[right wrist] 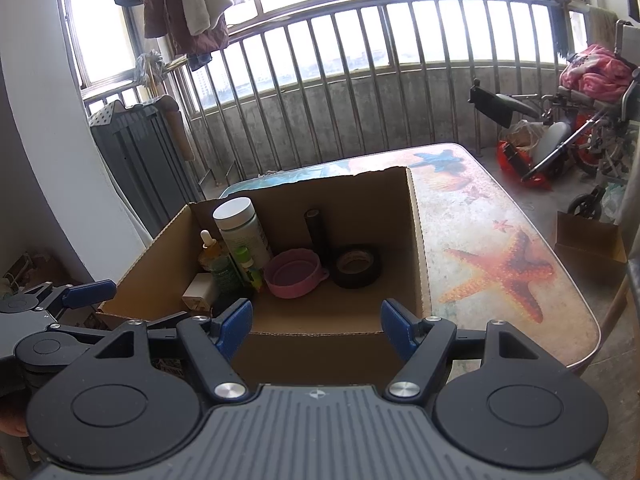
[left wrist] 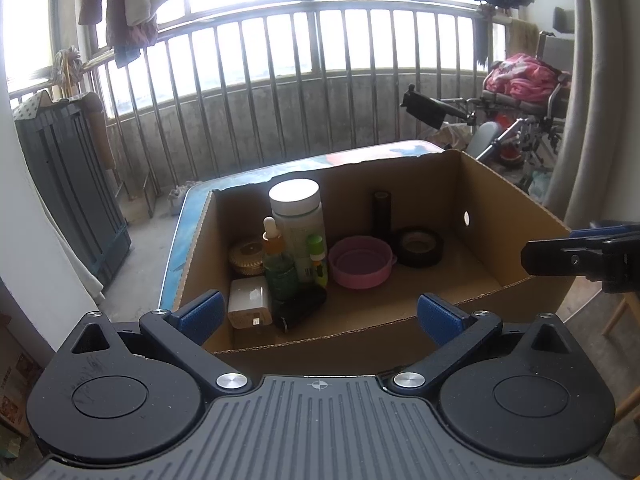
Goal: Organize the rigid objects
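Table (right wrist: 500, 240): starfish and shell print on top; it carries your cardboard box along its left half.
Cardboard box (left wrist: 496, 208): open top, torn upper edges, one round hole in the right wall. All the items sit inside it, mostly left and rear.
White-capped jar (left wrist: 296, 216): tallest item, upright near the back left.
Pink bowl (left wrist: 360, 262): mid-floor, mouth up, just right of the bottles.
Tape roll (left wrist: 418, 247): black, lying flat, just right of the pink bowl.
Dark cylinder (left wrist: 382, 212): upright against the back wall, behind the tape roll.
Dropper bottle (left wrist: 276, 256): amber and green, upright in front of the jar.
Small green-capped bottle (left wrist: 316, 260): upright, touching the jar's front.
White charger block (left wrist: 248, 306): front left corner of the box.
Black item (left wrist: 300, 308): beside the charger; can't make out what it is.
Your left gripper (left wrist: 320, 312): blue pads spread wide, nothing between them, poised at the box's near wall.
Your right gripper (right wrist: 316, 326): fingers also wide apart and empty, over the near edge of the box, right of the left one.
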A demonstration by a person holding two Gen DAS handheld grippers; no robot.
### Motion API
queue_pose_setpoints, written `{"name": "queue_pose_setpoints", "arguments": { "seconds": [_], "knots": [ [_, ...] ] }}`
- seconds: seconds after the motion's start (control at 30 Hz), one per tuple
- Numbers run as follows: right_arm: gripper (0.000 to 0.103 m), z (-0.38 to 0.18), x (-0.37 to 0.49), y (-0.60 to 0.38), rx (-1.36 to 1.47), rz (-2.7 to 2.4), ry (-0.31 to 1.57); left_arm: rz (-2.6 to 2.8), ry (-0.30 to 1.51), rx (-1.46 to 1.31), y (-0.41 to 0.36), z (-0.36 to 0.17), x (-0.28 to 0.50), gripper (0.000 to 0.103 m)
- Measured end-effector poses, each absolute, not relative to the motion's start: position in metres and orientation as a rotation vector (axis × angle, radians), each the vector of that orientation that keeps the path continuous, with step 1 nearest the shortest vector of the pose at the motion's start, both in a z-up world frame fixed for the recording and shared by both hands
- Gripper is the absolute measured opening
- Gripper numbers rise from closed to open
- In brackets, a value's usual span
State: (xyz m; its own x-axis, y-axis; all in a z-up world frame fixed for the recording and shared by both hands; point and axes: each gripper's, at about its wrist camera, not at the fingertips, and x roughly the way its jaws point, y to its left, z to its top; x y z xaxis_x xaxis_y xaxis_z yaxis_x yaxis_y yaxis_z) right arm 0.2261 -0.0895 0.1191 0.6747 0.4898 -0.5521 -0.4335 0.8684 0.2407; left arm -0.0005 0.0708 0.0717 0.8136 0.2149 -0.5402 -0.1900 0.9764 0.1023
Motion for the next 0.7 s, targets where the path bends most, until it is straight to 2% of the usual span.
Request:
{"name": "queue_pose_setpoints", "arguments": {
  "seconds": [0.7],
  "knots": [
    [0.073, 0.1197, 0.2259, -0.0853, 0.083, 0.531, 0.649, 0.217, 0.581, 0.048, 0.072, 0.0723, -0.0031, 0.103]
  ]
}}
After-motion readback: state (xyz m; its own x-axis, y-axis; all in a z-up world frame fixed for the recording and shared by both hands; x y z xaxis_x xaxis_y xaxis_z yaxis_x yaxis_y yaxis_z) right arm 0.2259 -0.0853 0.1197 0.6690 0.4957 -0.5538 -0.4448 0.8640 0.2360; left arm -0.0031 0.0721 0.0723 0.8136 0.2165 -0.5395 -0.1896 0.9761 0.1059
